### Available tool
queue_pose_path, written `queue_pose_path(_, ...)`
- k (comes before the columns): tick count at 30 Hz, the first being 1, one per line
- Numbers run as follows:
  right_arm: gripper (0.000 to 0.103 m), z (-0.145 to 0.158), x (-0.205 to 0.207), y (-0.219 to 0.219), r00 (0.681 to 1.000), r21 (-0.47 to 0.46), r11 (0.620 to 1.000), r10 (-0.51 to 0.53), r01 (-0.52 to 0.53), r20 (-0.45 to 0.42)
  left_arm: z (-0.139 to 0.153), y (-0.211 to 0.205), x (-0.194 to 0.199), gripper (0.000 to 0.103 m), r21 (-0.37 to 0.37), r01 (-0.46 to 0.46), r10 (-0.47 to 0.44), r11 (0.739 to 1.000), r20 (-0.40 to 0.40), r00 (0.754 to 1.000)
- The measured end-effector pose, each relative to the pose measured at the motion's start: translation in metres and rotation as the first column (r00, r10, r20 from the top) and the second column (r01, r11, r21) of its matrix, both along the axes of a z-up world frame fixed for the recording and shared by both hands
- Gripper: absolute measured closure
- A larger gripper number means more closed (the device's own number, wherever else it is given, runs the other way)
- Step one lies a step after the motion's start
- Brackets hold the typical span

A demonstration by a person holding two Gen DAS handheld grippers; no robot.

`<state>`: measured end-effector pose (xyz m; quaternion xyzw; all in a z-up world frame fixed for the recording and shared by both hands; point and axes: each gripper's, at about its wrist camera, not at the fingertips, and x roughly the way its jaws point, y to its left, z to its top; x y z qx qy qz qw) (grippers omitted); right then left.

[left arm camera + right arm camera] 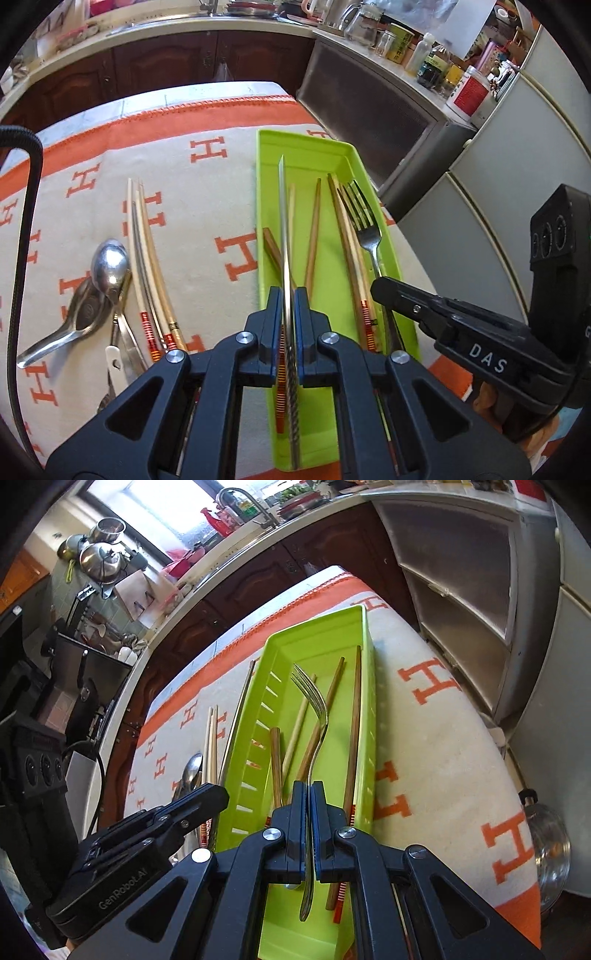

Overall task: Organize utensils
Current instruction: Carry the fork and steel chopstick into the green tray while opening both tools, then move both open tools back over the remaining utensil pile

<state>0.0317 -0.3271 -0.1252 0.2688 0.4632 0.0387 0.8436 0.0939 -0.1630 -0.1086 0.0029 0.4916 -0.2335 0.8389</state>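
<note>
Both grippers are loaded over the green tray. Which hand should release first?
Probably right. The right gripper is shut on the fork, which hangs over bare floor of the green tray. The left gripper is shut on a metal chopstick that crosses the wooden chopsticks already inside.

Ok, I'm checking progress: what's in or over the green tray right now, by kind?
Wooden chopsticks: 5, lying in the tray
Metal chopstick: 1, in the left gripper
Fork: 1, in the right gripper
Total: 7
</note>
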Motion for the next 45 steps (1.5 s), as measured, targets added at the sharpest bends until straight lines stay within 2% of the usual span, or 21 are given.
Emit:
queue_pose_path(9, 0.096, 0.006, 0.002, 0.011, 1.0, -0.023, 1.0, -0.01, 0.01, 0.024, 0.009, 0.022, -0.005, 0.099, 0.003, -0.019, 0.019, 1.0, 0.018, 1.0)
queue_pose_path(11, 0.091, 0.011, -0.001, 0.015, 0.999, -0.045, 0.999, -0.009, 0.011, 0.036, 0.011, 0.027, -0.007, 0.099, 0.006, -0.029, 0.029, 1.0, 0.025, 0.999)
queue_pose_path(13, 0.081, 0.017, -0.006, 0.021, 0.999, -0.073, 0.997, -0.005, 0.009, 0.047, 0.012, 0.033, -0.011, 0.099, 0.013, -0.039, 0.038, 0.999, 0.036, 0.999)
queue_pose_path(16, 0.077, 0.021, -0.011, 0.028, 0.999, -0.095, 0.995, 0.003, 0.002, 0.054, 0.013, 0.042, -0.016, 0.099, 0.018, -0.049, 0.048, 0.999, 0.044, 0.998)
queue_pose_path(28, 0.074, 0.023, -0.015, 0.062, 0.996, -0.127, 0.989, 0.085, -0.08, 0.033, 0.014, 0.079, -0.032, 0.099, 0.03, -0.096, 0.094, 0.995, 0.059, 0.994)
queue_pose_path(33, 0.067, 0.031, -0.017, 0.08, 0.991, -0.139, 0.984, 0.121, -0.113, 0.049, 0.016, 0.094, -0.037, 0.099, 0.018, -0.113, 0.111, 0.993, 0.069, 0.991)
queue_pose_path(45, 0.067, 0.042, -0.01, 0.119, 0.98, -0.183, 0.965, 0.196, -0.186, 0.036, 0.012, 0.131, -0.035, 0.099, -0.025, -0.163, 0.164, 0.986, 0.045, 0.985)
